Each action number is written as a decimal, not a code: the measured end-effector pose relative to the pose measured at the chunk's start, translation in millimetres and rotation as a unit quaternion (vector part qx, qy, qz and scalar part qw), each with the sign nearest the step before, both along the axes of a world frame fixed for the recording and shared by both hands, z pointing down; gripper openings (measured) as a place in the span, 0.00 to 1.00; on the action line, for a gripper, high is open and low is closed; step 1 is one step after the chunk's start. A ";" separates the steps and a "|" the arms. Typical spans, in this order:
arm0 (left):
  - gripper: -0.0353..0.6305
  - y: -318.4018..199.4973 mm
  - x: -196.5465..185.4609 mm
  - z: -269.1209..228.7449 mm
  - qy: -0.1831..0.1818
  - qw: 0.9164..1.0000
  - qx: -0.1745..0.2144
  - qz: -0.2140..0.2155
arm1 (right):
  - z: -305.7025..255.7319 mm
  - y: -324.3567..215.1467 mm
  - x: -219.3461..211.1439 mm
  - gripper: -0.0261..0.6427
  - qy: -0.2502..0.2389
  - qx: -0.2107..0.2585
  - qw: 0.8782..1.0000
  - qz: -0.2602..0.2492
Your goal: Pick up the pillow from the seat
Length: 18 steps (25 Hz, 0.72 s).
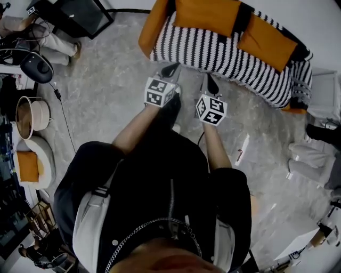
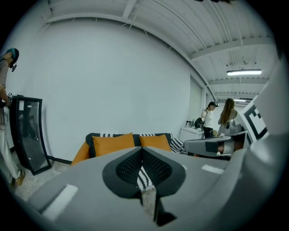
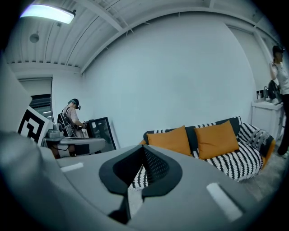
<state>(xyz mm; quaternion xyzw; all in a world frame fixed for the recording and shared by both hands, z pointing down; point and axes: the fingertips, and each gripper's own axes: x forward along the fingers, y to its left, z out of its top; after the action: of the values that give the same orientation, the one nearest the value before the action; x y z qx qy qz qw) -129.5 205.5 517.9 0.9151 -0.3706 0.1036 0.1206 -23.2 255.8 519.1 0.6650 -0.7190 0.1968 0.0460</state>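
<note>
Two orange pillows (image 1: pixel 205 15) (image 1: pixel 269 42) lean against the back of a sofa (image 1: pixel 224 56) covered in black-and-white stripes. Both also show in the left gripper view (image 2: pixel 113 144) (image 2: pixel 155 141) and the right gripper view (image 3: pixel 171 140) (image 3: pixel 217 137). My left gripper (image 1: pixel 171 69) and right gripper (image 1: pixel 211 83) are side by side over the floor, just short of the sofa's front edge and pointing at it. The jaws of both are shut with nothing between them (image 2: pixel 142 155) (image 3: pixel 144 164). Neither touches a pillow.
A black-framed glass panel (image 2: pixel 27 135) leans on the wall to the left of the sofa, with a person beside it. Two people (image 2: pixel 219 119) stand at a counter on the right. Round baskets (image 1: pixel 33 114), an orange cushion (image 1: pixel 27 165) and a cable (image 1: pixel 66 117) lie at the left.
</note>
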 end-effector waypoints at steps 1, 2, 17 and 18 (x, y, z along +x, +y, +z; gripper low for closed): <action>0.07 -7.8 3.9 1.1 0.001 1.000 -0.001 0.001 | 2.2 -7.6 2.9 0.04 0.000 -0.002 1.000 0.000; 0.07 -16.0 7.8 1.7 0.001 1.000 -0.001 0.002 | 3.8 -15.8 5.6 0.04 0.000 -0.004 1.000 0.001; 0.07 -185.3 50.4 1.2 -0.002 1.000 -0.015 0.023 | -2.9 -186.5 38.9 0.04 0.010 -0.018 1.000 0.007; 0.07 -197.3 52.5 0.8 -0.003 1.000 -0.014 0.025 | -3.0 -198.1 40.4 0.04 0.010 -0.020 1.000 0.007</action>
<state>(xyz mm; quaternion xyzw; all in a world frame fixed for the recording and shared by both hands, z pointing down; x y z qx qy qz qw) -76.9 8.2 518.7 0.9220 -0.3464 0.1144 0.1296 17.2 57.8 516.1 0.6711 -0.7096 0.2046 0.0647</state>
